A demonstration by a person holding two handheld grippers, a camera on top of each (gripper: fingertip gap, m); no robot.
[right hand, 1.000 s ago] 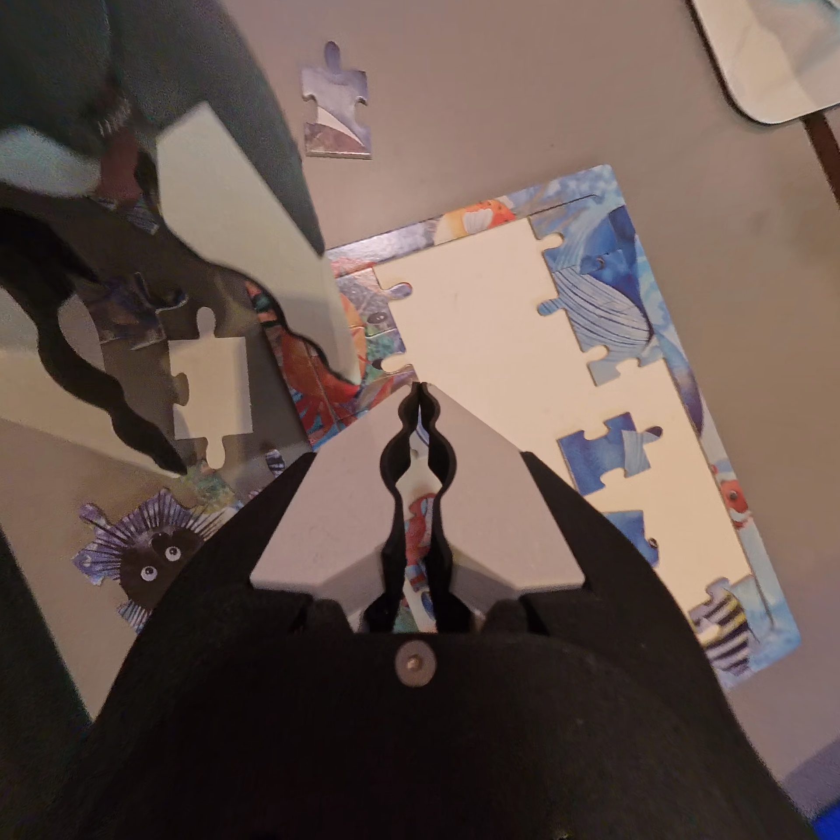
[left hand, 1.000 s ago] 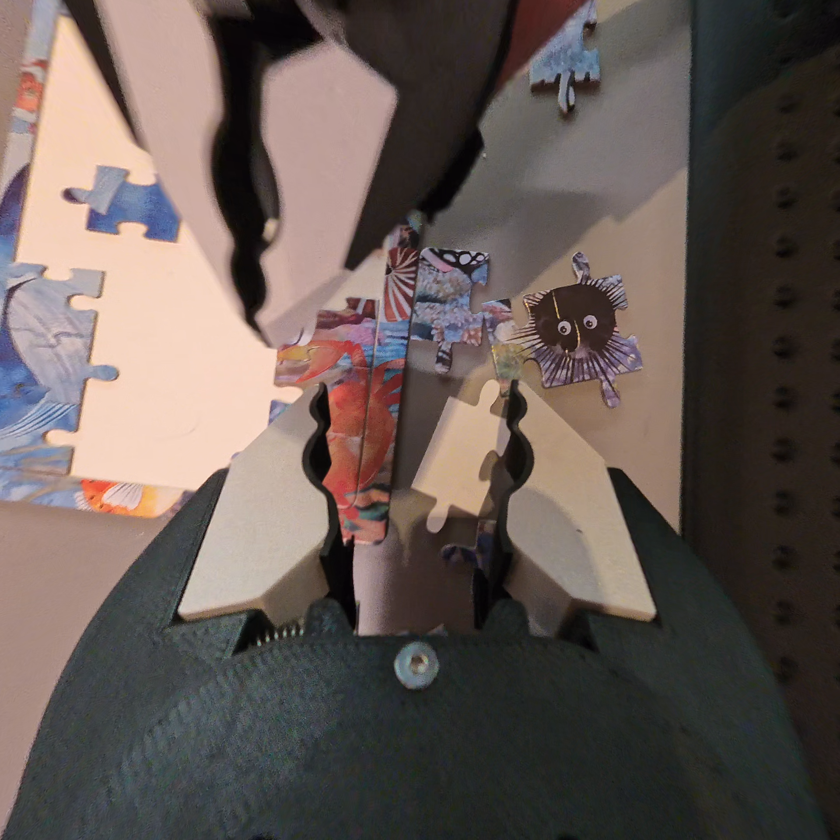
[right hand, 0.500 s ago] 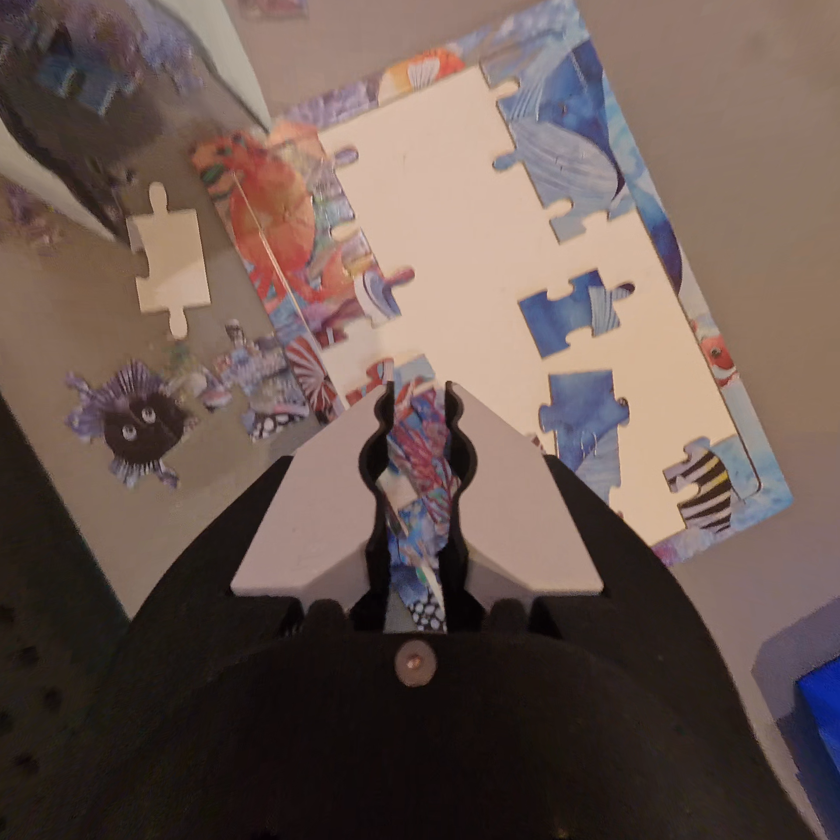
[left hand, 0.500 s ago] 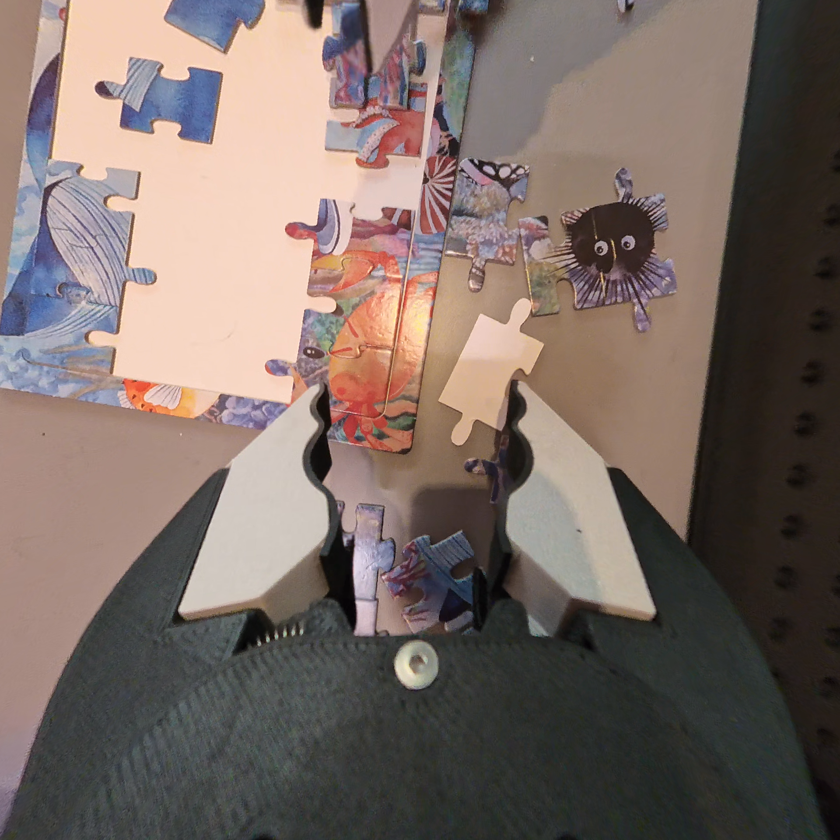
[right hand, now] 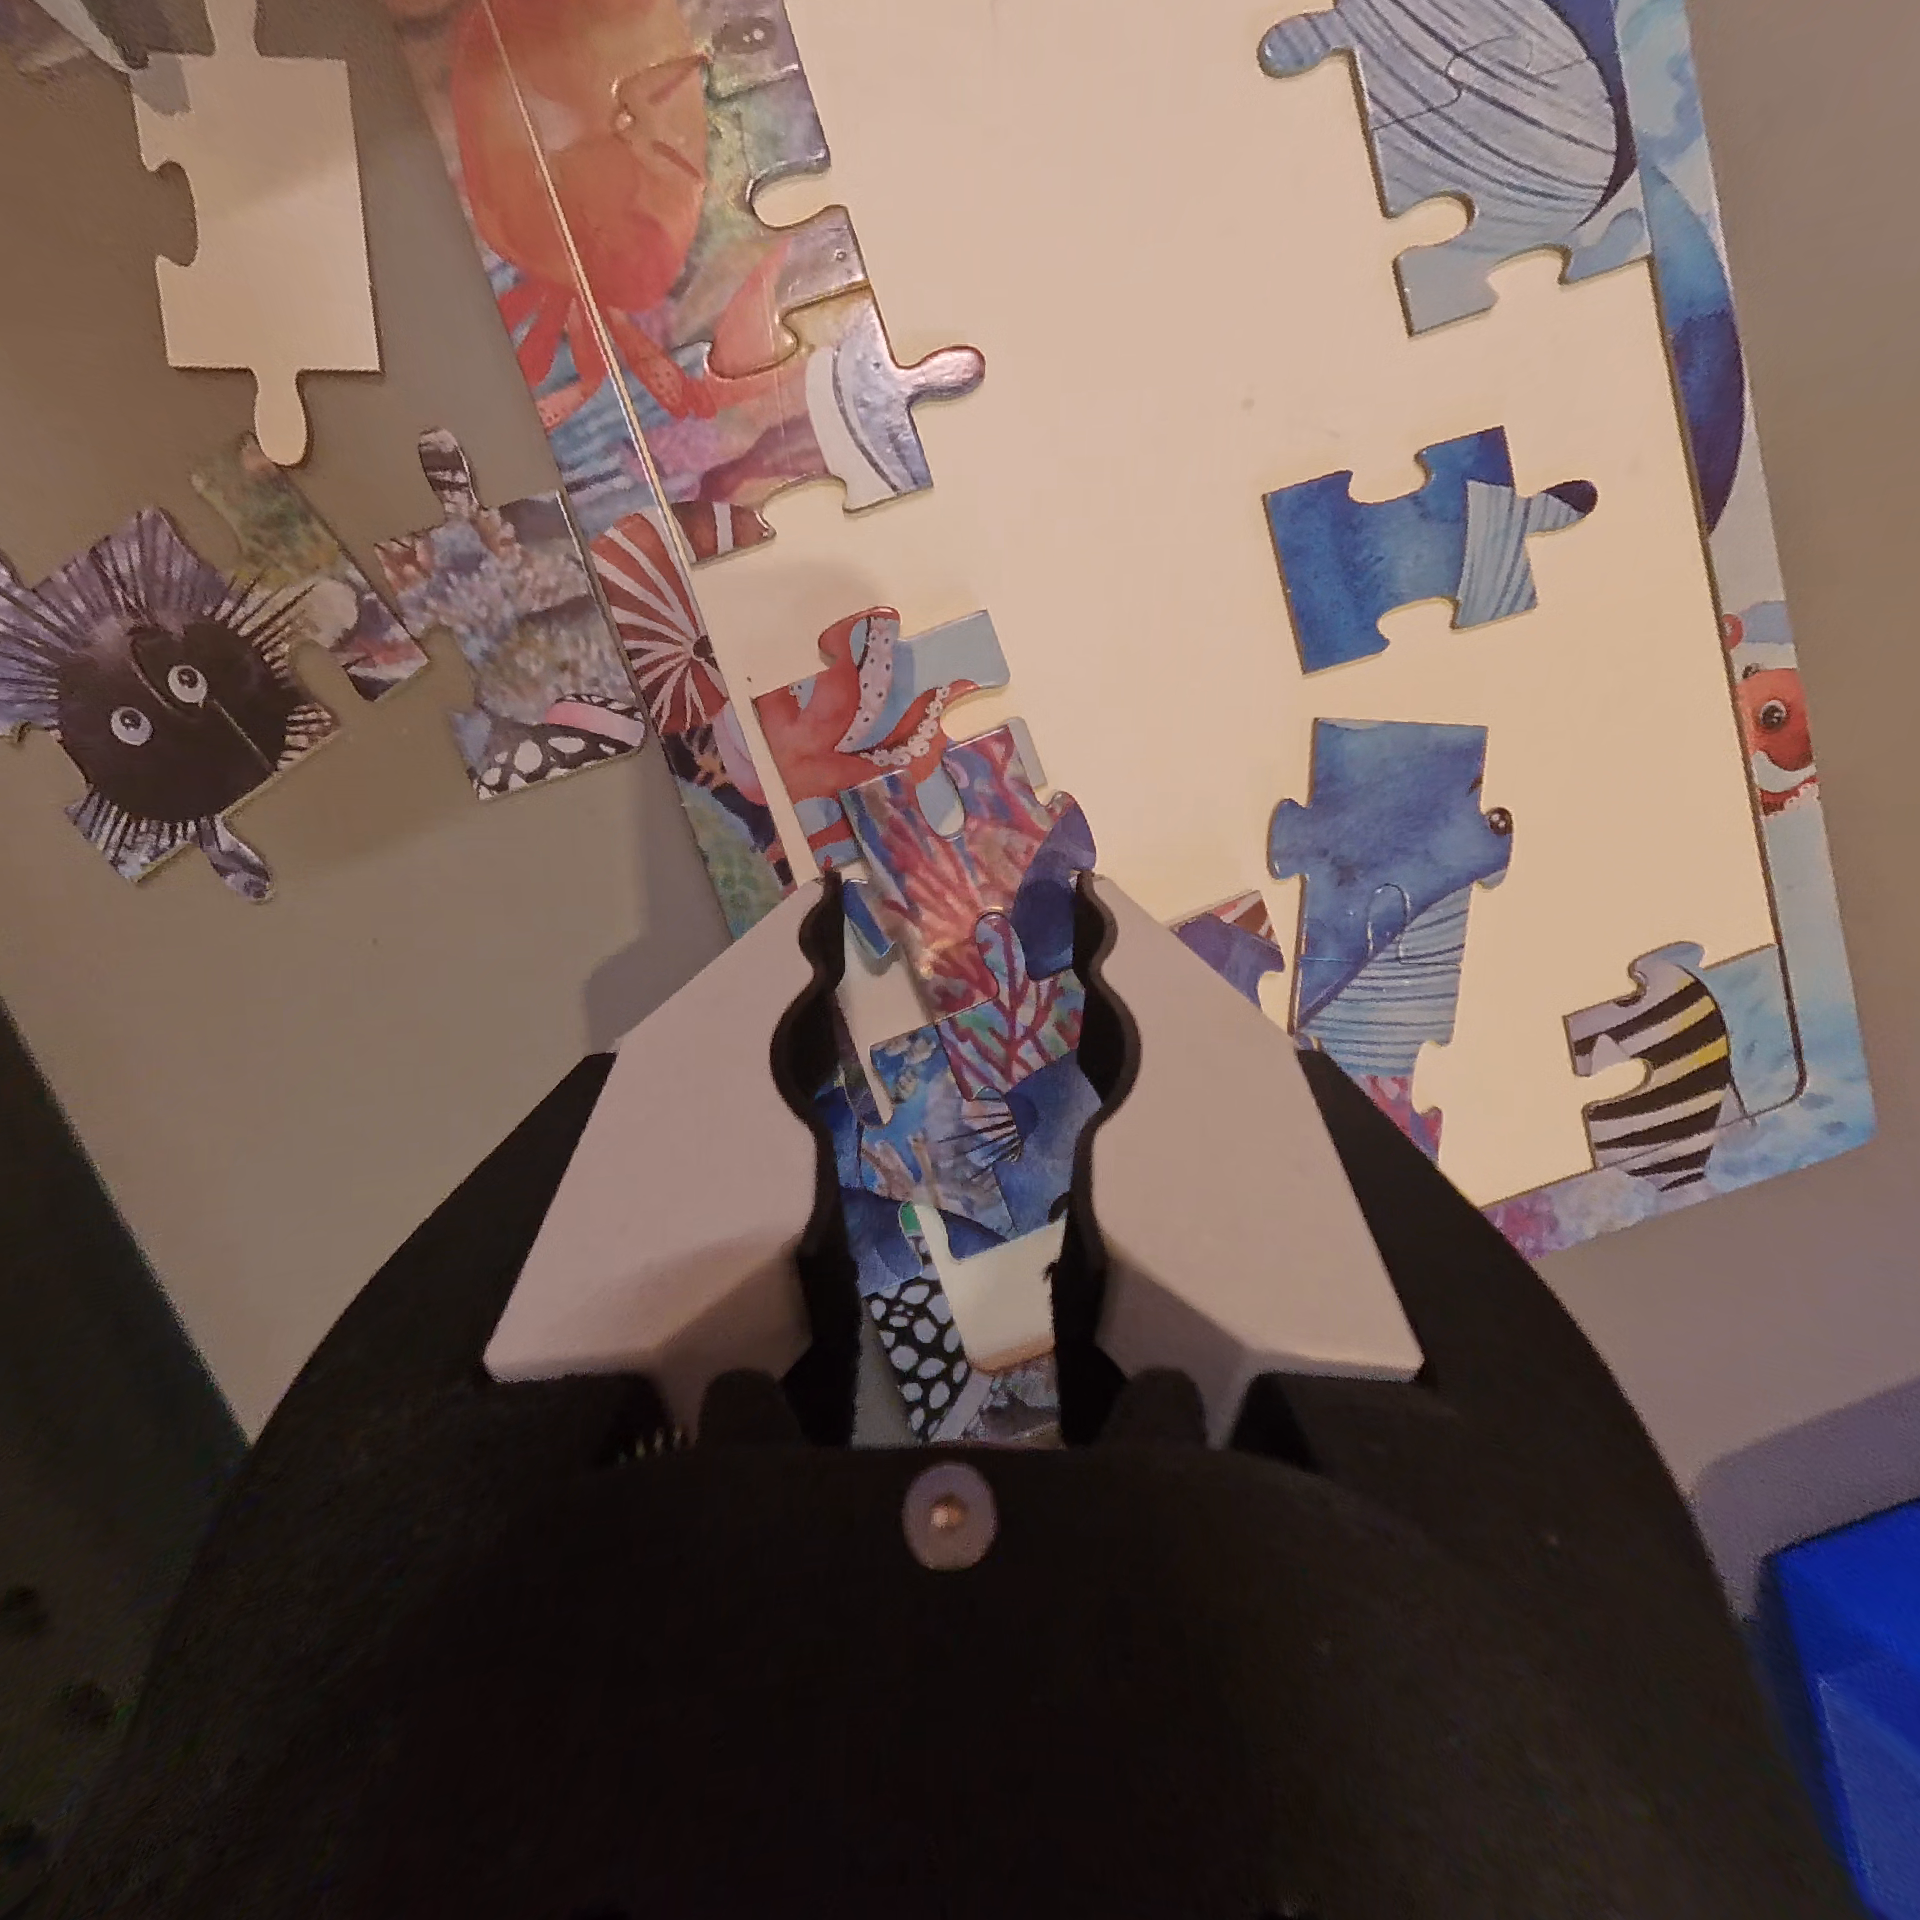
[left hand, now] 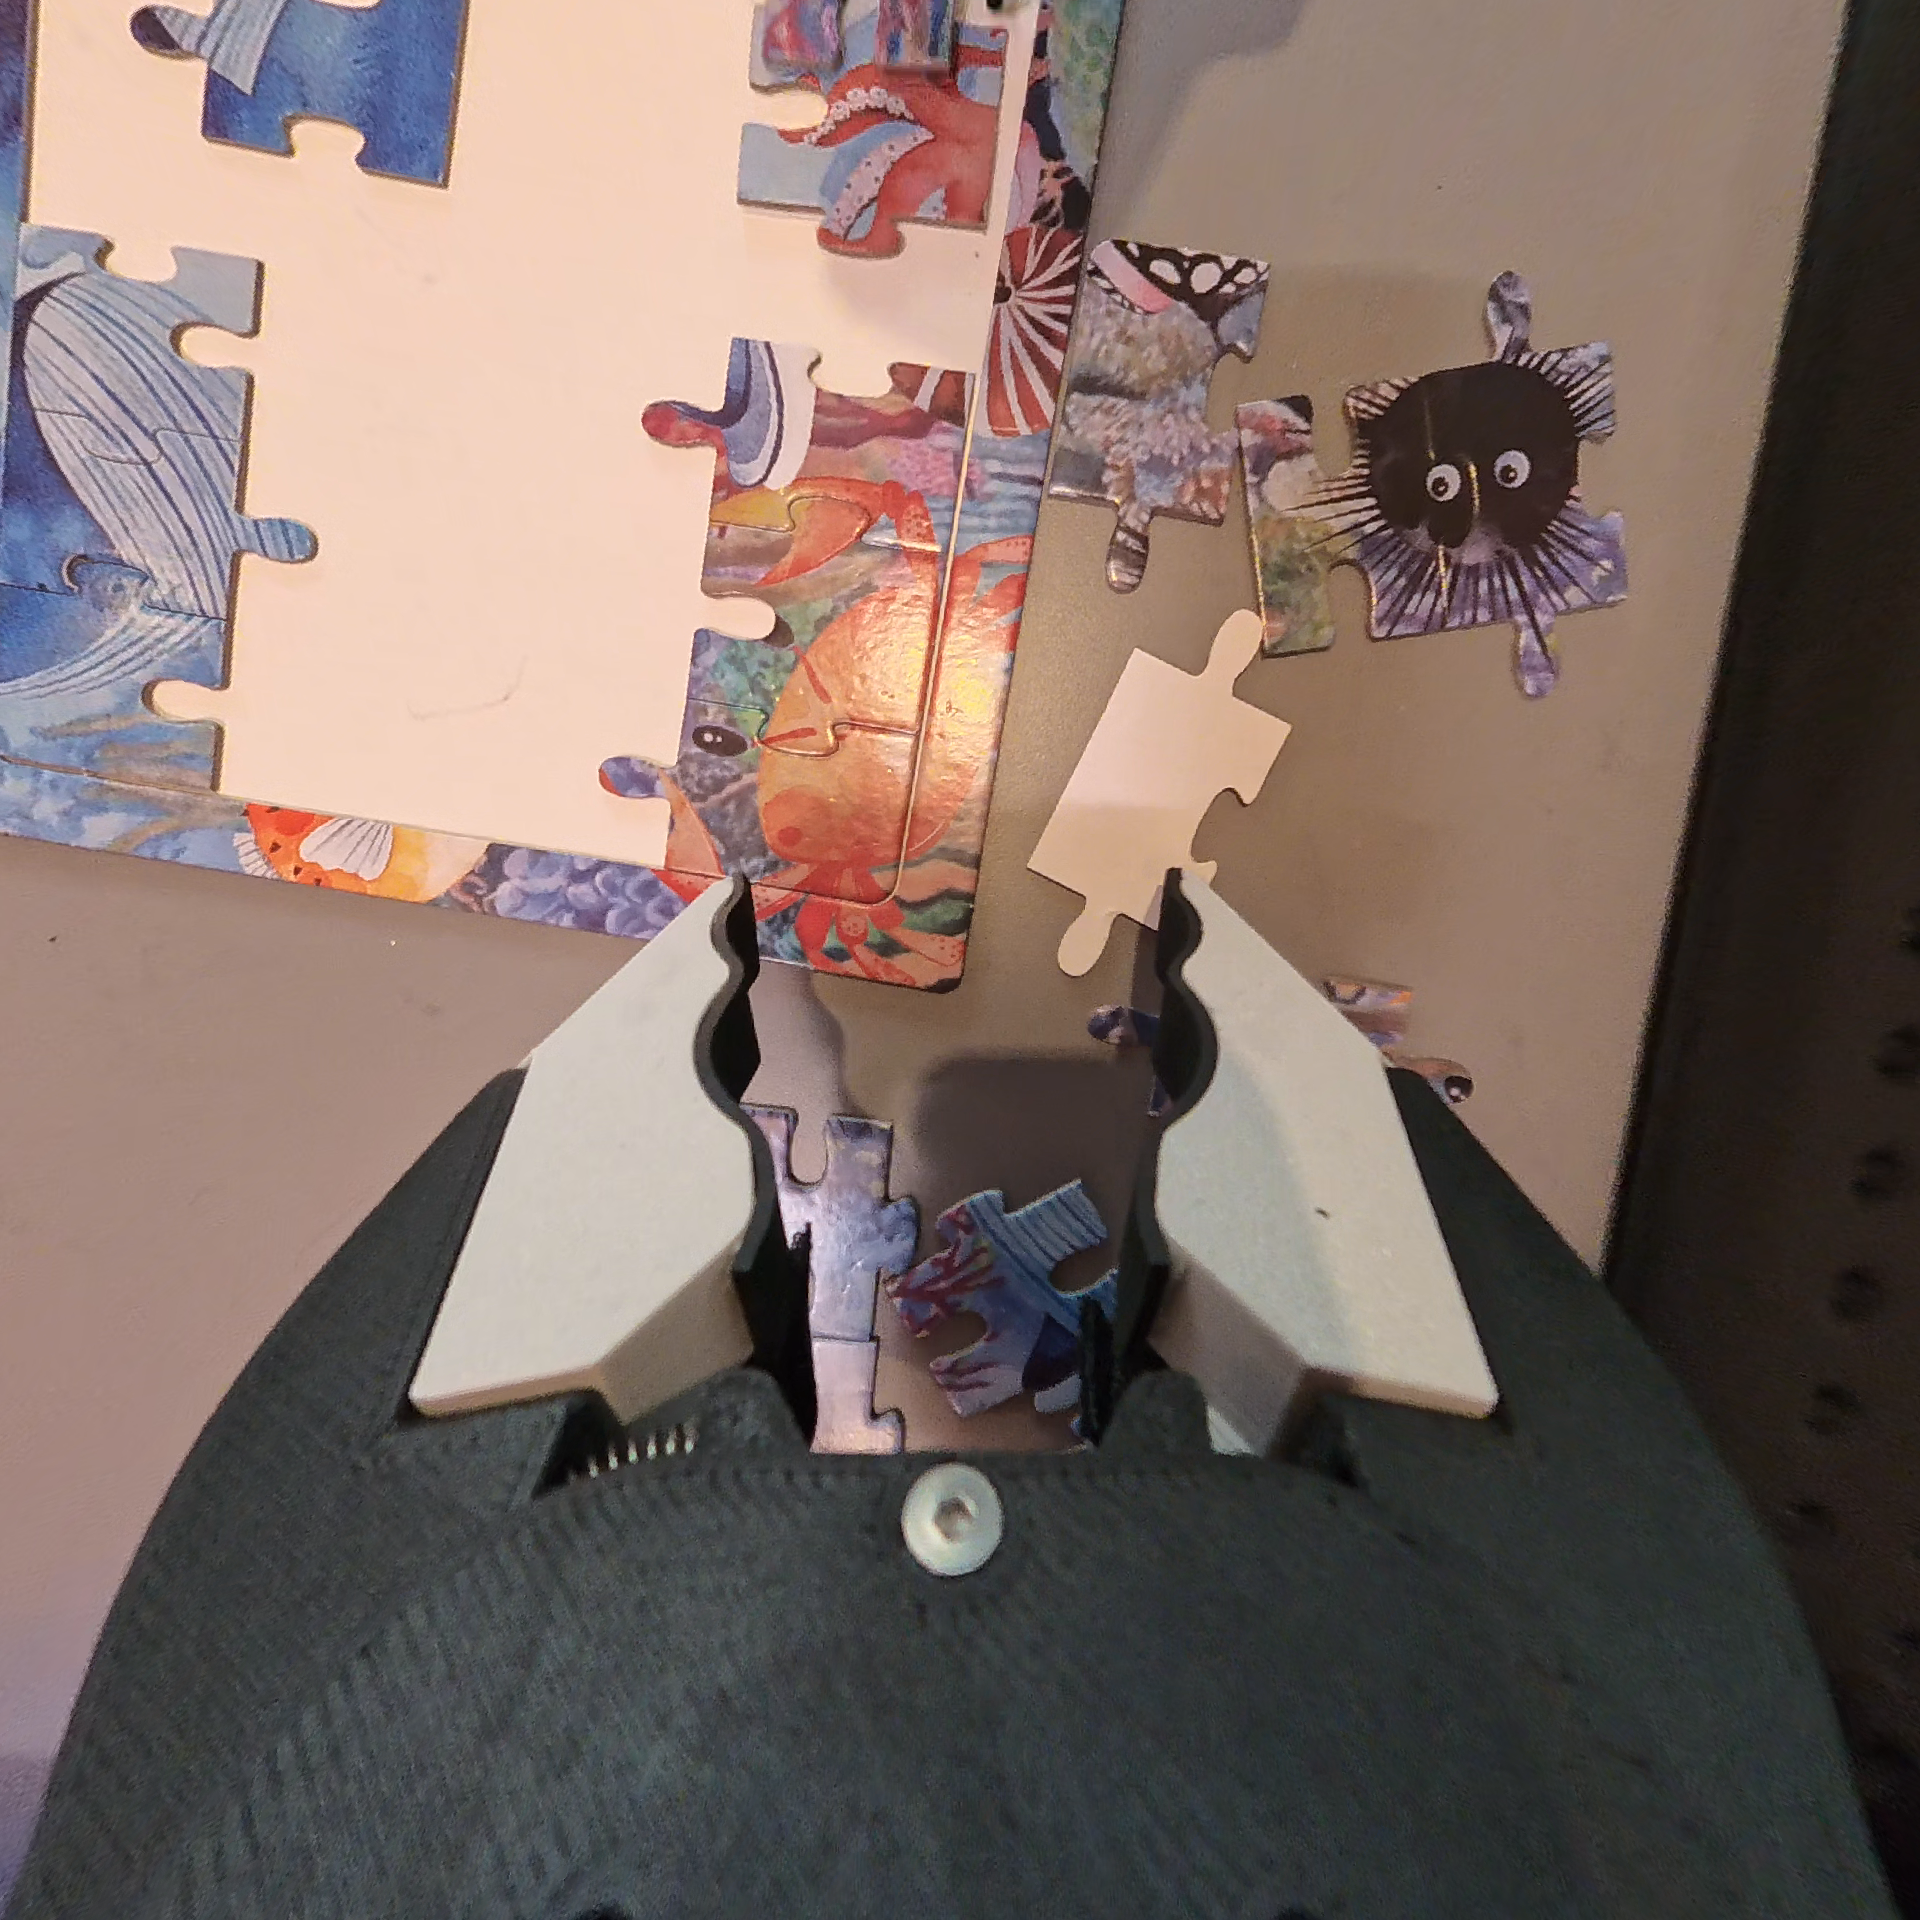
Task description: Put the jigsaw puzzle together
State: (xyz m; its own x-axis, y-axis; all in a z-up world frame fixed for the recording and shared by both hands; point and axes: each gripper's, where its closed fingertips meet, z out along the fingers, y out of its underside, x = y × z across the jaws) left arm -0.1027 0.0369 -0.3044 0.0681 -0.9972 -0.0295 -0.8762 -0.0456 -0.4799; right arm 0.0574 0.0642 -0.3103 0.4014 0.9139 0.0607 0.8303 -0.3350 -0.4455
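Note:
The puzzle tray [left hand: 468, 468] lies on the grey table, with fitted pieces along its edges and a bare cream middle [right hand: 1122, 416]. My right gripper [right hand: 956, 883] is open over the tray's near left corner. A red-coral piece [right hand: 966, 862] lies flat in the tray between its fingertips, beside an octopus piece [right hand: 873, 707]. My left gripper [left hand: 956, 883] is open and empty just off the tray's near right corner. Two blue loose pieces [left hand: 842, 1247] [left hand: 1008, 1278] lie on the table between its fingers. A face-down white piece [left hand: 1153, 769] lies by its right fingertip.
A black urchin piece [left hand: 1475, 488] and a spotted coral piece [left hand: 1153, 416] lie loose beside the tray, also in the right wrist view [right hand: 156, 696] [right hand: 520, 644]. A dark perforated board [left hand: 1818, 831] borders the table. A blue object [right hand: 1849, 1714] sits at the near right. Left tips to right tips: about 15 cm.
My right gripper was shut on the coral piece; it moved over the tray and opened, and the piece now lies flat there. My left gripper drew back from the tray, still open.

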